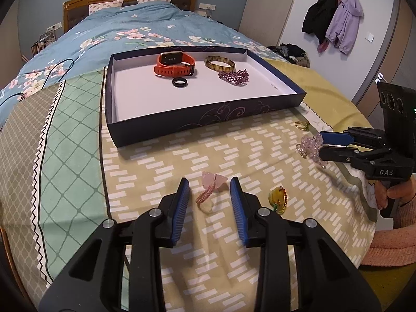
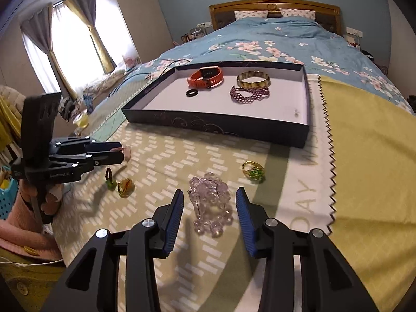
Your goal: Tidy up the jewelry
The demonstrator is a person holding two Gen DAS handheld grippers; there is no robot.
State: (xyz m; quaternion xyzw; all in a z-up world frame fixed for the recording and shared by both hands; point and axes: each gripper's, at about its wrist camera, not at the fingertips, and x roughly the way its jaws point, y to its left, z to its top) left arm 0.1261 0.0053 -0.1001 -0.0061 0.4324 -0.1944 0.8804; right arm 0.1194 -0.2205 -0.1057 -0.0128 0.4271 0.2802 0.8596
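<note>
On the bed [image 1: 156,33], both open tools straddle bracelets beside the tray [image 1: 202,115].

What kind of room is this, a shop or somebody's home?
Almost surely a bedroom at home: a made bed with a wooden headboard, coats hanging on a wall hook, and a curtained window.

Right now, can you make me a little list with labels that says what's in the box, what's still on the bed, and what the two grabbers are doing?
In the box: orange smartwatch, tortoiseshell bangle, black ring, purple beaded bracelet
Still on the bedspread: pink stone bracelet, clear crystal bracelet, yellow pendant, gold and green ring
Left gripper: open, either side of the pink stone bracelet
Right gripper: open, either side of the clear crystal bracelet
</note>
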